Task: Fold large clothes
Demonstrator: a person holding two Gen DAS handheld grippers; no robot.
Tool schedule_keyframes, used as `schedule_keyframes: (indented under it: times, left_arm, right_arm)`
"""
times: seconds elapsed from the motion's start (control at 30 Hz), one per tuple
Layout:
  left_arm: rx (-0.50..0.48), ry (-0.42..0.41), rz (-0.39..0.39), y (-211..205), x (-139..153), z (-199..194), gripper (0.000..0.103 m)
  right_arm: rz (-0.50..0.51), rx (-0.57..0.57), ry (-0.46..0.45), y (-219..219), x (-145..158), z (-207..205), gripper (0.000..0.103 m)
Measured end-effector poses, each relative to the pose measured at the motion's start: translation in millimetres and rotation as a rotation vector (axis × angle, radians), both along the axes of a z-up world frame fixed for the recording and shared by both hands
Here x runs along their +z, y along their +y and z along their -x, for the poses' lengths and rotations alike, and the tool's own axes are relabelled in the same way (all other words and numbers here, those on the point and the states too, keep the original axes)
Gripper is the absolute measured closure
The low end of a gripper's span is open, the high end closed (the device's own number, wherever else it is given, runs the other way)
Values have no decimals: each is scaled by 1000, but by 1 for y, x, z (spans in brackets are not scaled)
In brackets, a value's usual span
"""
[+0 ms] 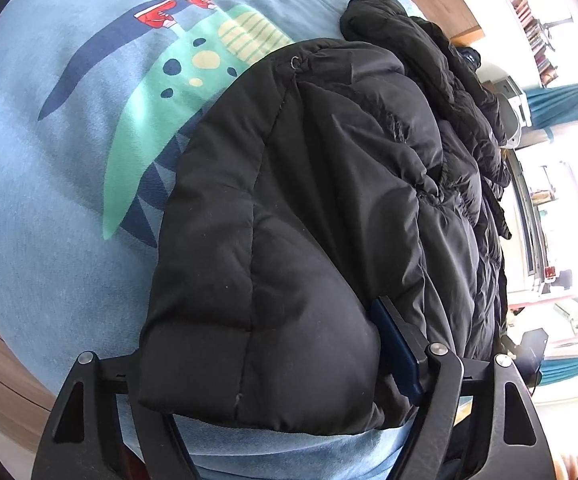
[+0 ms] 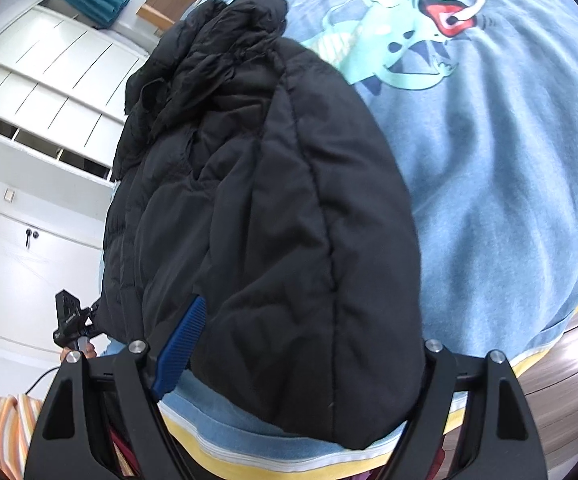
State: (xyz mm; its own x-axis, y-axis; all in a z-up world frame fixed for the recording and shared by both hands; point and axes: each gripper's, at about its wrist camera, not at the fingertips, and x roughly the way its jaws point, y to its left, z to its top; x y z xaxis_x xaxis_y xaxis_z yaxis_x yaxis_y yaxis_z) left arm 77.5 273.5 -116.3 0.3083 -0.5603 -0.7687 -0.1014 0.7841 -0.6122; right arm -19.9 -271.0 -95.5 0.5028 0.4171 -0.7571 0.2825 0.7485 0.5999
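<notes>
A: Where is the jacket?

B: It lies in a black, puffy heap on the bedspread, over the lower end of the green dinosaur printed there. The quilted part nearest the cameras bulges up; the rest trails away from it in crumpled folds toward the far edge of the bedspread.

A: And the left gripper?

B: Its jaws stand wide, with the near hem of the jacket bulging between them. One blue pad lies against the jacket's side. The other finger is hidden behind the fabric, so I cannot tell whether the jacket is pinched.

A: The right gripper?

B: Much the same. Wide jaws, the jacket's near end filling the gap. A ribbed blue pad touches the jacket on one side; the opposite finger is covered by cloth. Whether it grips, I cannot tell.

A: Anything else near the jacket?

B: In the right view, a small black device is held just beside the jacket's edge, with white cupboards beyond it.
</notes>
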Motion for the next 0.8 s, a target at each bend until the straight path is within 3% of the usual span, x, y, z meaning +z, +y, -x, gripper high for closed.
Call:
schedule_keyframes:
  times: [0.13,0.37,0.57,0.7,0.8]
  left_arm:
    - [14,-2,26,1,-1,2,37]
    - [46,-1,67,3,0,6,46]
    - [70,-6,101,0,1,10,55]
    - [61,-27,109,-6,9,11,73]
    - [39,-44,85,-17,17,9,79]
  right_arm:
    - [-13,-14,8,-6,-7,4,26]
    - [-37,-46,11,-8,-19,9,47]
    - [-53,-58,11,-6,-24,9,52]
    - [-56,-47,-7,-1,-23,8,71]
    - [-45,-30,-19,4,-18,6,79]
